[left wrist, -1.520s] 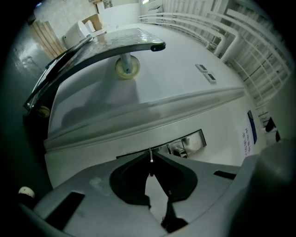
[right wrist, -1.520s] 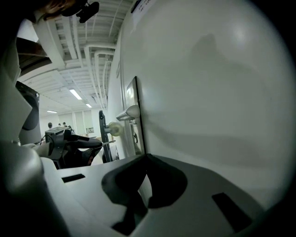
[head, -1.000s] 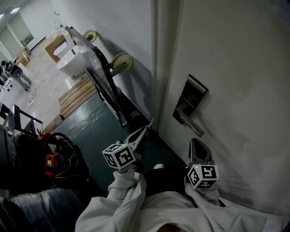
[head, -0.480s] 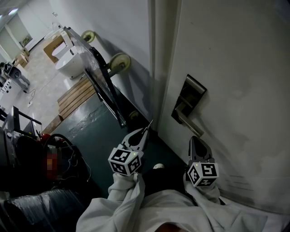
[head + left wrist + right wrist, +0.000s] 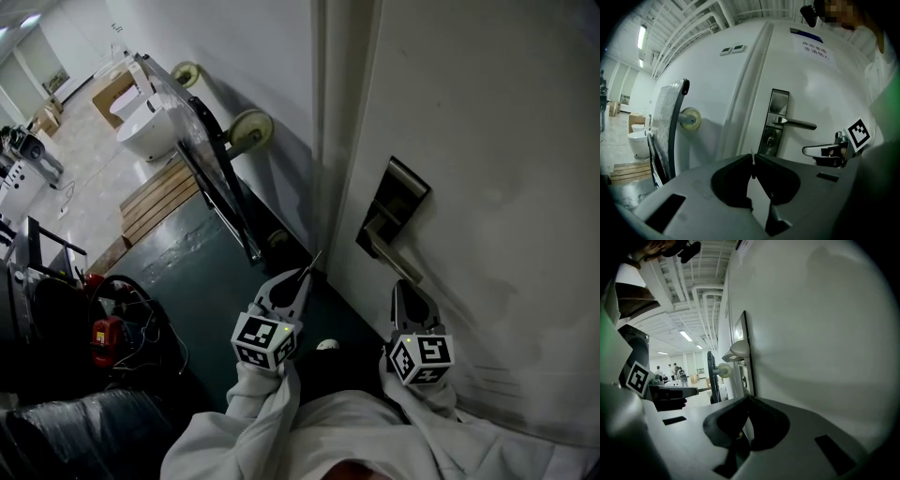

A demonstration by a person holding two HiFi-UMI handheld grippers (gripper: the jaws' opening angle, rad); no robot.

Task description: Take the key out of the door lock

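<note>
Since a second ago your left gripper has rolled and its marker cube slid toward 4 o'clock, while the tips hold the same spot by the door edge. Right gripper barely shifted.

Left jaws together, pinching a thin pale metal sliver that sticks out past the tips: the key, seen edge-on, so bow and teeth can't be made out. In the head view it shows only as a fine point at the tips. It is clear of the lock, not touching the door.

Lock plate sits at 2 o'clock from your left tips, apart from them. Keyhole shows dark and small in the left gripper view; too small to read inside. Handle points to 3 o'clock there.

Right jaws closed tip to tip with nothing between the tips, hanging under the handle, near the door face. A small pale spot low in the jaw gap is too dim to identify. Right gripper view catches the plate edge-on only; keyhole is hard to make out there.

Your sleeves are cut off at 6 o'clock.
</note>
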